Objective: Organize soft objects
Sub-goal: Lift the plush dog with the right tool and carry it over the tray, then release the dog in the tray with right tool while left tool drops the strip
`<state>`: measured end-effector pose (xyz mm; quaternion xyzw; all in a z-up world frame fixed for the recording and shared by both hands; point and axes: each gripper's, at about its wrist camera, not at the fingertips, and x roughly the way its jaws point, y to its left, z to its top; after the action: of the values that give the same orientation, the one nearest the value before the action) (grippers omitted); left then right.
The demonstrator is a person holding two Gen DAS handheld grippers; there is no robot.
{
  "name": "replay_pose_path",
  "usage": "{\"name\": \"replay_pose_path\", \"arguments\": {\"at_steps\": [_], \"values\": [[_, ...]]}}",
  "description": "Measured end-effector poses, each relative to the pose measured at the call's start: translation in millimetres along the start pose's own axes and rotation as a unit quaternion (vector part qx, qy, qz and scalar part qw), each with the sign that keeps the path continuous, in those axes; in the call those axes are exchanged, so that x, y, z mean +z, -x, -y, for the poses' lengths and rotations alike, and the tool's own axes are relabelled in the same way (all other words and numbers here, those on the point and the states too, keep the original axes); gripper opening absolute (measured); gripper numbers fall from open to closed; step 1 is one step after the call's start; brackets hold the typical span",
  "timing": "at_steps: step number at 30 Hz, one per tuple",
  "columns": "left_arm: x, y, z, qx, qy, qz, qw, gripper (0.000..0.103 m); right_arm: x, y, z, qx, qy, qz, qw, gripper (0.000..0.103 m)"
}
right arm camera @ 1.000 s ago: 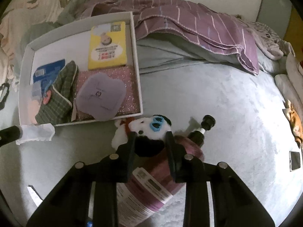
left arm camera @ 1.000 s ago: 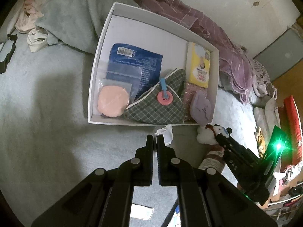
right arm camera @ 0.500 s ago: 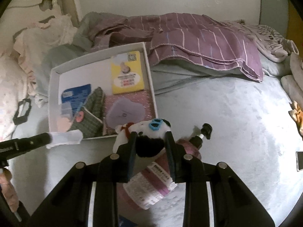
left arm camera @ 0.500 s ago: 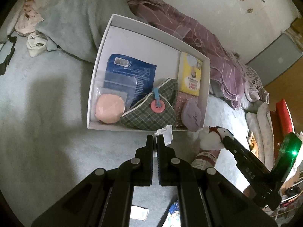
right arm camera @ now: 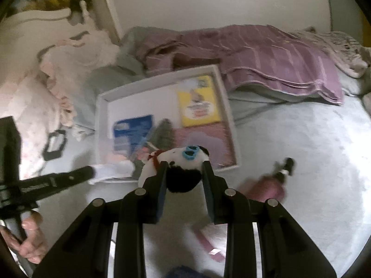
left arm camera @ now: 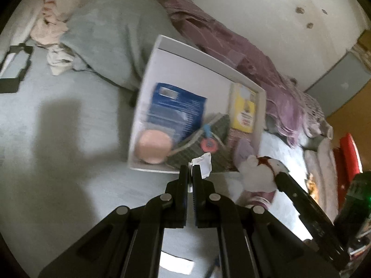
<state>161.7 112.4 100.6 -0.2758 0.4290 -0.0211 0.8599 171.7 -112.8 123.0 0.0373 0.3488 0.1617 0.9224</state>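
Two claws are at work over a pale grey bed. In the left wrist view the left claw (left arm camera: 190,170) has its jaws pressed together on a small scrap of white paper or cloth (left arm camera: 204,162), which sticks up and to the right of the fingertips. Just beyond those tips lies a shallow white box (left arm camera: 208,63); its near wall sits right past the scrap. Inside the box, ahead and to the left of the left claw, are a round peach pad (left arm camera: 154,147) in a clear bag and a blue packet (left arm camera: 176,108); straight ahead lies a green checked pouch (left arm camera: 204,143) with a pink button, and further ahead to the right a yellow packet (left arm camera: 244,110). To the right of the left claw the right claw comes in from the lower right corner, its tip against a white plush toy (left arm camera: 256,173). In the right wrist view the right claw (right arm camera: 184,169) grips that black-and-white plush toy (right arm camera: 183,162) between its two fingers, the toy's head with blue eyes poking out past the tips, held above the bed in front of the box's near edge (right arm camera: 226,168). To the right of this claw a pink bottle (right arm camera: 270,186) with a black cap lies on the cover. Beyond the box a purple striped blanket (right arm camera: 266,55) is heaped against the wall. At the lower left, a hand (right arm camera: 30,241) holds the handle of the left claw, whose tip with the white scrap reaches toward the box.
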Motion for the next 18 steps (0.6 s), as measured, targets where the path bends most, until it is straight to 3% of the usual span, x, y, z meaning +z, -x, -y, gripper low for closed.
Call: {"name": "replay_pose_path", "arguments": {"at_steps": [4,9,12,18], "values": [[3.0,-2.4,-13.1,0.023,0.013,0.008,0.9996,0.002,-4.0,-8.0,-18.9,0.037,0.001,0.012,0.999,0.031],[5.8,-14.9,-26.1,0.044,0.022,0.007,0.9988,0.002,-11.7,-21.9,-34.4,0.054,0.001,0.014,0.998,0.031],[6.6,-25.1,-33.3,0.068,0.028,0.000,0.9973,0.002,-15.8,-30.6,-40.8,0.048,0.002,0.023,0.999,0.031],[5.5,-37.6,-36.8,0.082,0.030,0.007,0.9961,0.002,-10.9,-42.1,-46.9,0.020,0.006,0.038,0.999,0.031]]}}
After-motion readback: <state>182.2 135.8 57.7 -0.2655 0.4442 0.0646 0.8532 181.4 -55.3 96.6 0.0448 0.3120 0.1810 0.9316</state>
